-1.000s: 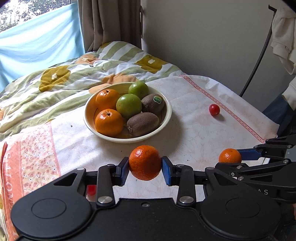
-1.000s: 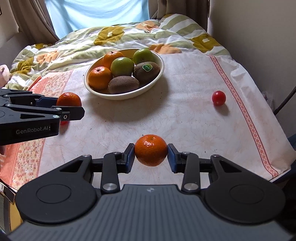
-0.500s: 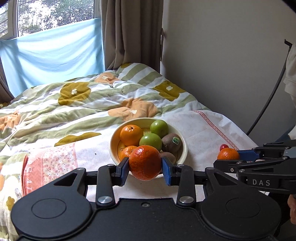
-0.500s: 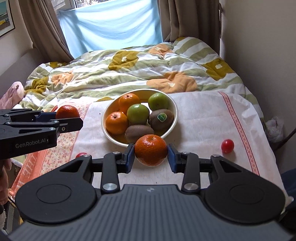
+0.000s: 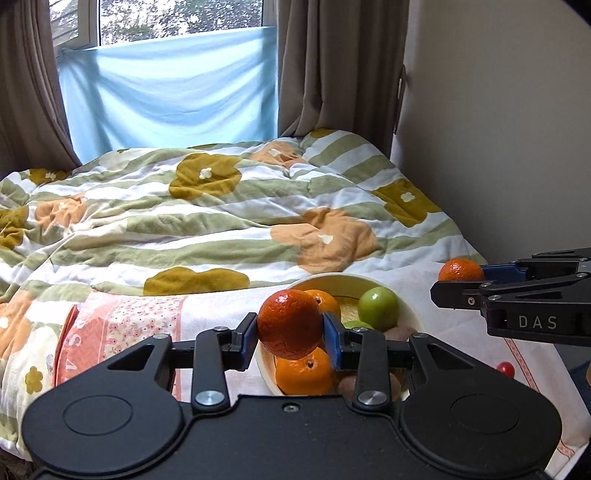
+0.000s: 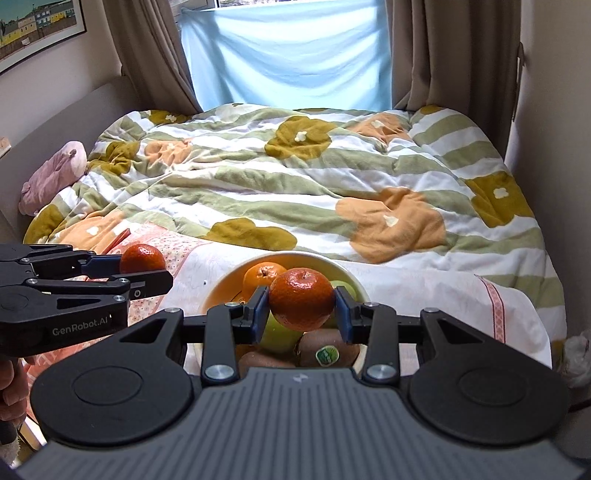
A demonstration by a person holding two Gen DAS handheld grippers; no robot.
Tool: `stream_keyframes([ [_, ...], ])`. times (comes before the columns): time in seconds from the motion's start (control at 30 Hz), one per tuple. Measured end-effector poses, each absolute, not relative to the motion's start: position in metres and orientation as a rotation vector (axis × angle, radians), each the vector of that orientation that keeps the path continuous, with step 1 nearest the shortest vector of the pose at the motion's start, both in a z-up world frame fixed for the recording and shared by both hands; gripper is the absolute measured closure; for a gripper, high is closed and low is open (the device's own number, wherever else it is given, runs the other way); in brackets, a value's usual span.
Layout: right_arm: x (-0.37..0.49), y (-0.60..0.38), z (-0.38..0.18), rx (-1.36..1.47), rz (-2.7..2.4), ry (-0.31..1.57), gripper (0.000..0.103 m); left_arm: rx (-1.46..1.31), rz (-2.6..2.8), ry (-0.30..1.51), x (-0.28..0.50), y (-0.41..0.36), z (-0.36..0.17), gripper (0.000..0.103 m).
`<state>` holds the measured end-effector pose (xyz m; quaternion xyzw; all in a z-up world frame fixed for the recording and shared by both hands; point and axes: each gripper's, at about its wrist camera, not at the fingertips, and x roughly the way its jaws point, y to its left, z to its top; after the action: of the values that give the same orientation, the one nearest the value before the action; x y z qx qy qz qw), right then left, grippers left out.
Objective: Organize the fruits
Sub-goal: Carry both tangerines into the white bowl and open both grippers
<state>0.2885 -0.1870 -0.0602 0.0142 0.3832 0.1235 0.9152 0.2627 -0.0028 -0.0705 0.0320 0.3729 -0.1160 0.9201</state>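
A flowered quilt point(image 6: 314, 184) covers the bed. Blue cloth point(image 5: 170, 88) hangs between brown curtains point(image 5: 332, 66). A framed picture point(image 6: 37, 26) hangs on the wall.

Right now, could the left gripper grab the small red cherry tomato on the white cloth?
Probably not: the left gripper is shut on a dark orange mandarin, and the small red cherry tomato lies off to its right.

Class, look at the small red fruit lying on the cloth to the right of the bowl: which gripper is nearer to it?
Right. The right gripper hangs over the bowl, next to the small red fruit. The left gripper hangs by the bowl's left rim, farther away.
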Motion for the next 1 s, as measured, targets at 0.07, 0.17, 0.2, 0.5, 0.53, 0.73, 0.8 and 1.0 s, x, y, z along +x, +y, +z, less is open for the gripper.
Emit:
stream_keyframes([
  [0.07,0.306,-0.19,-0.066,0.013,0.284,0.799,0.051,0.058,-0.207,0.779,0.275,-0.006,-0.077,0.062],
  [0.17,0.332,-0.193,-0.077,-0.006,0.324,0.819,0.051,0.047,-0.166,0.808,0.291,-0.01,-0.09,0.062],
  [0.2,0.341,-0.195,-0.081,-0.012,0.338,0.827,0.051,0.045,-0.153,0.82,0.297,-0.012,-0.095,0.062],
  [0.5,0.395,-0.2,-0.119,-0.025,0.432,0.89,0.051,0.037,-0.078,0.912,0.333,-0.023,-0.137,0.062],
  [0.53,0.399,-0.2,-0.122,-0.025,0.439,0.895,0.051,0.037,-0.074,0.919,0.335,-0.024,-0.139,0.062],
  [0.73,0.412,-0.203,-0.134,-0.013,0.462,0.916,0.051,0.042,-0.067,0.934,0.336,-0.029,-0.147,0.025],
  [0.8,0.413,-0.204,-0.136,-0.011,0.466,0.92,0.051,0.053,-0.052,0.903,0.331,-0.031,-0.144,0.003],
  [1.0,0.413,-0.204,-0.134,-0.018,0.477,0.918,0.051,0.038,-0.059,0.896,0.319,-0.027,-0.134,0.003],
])
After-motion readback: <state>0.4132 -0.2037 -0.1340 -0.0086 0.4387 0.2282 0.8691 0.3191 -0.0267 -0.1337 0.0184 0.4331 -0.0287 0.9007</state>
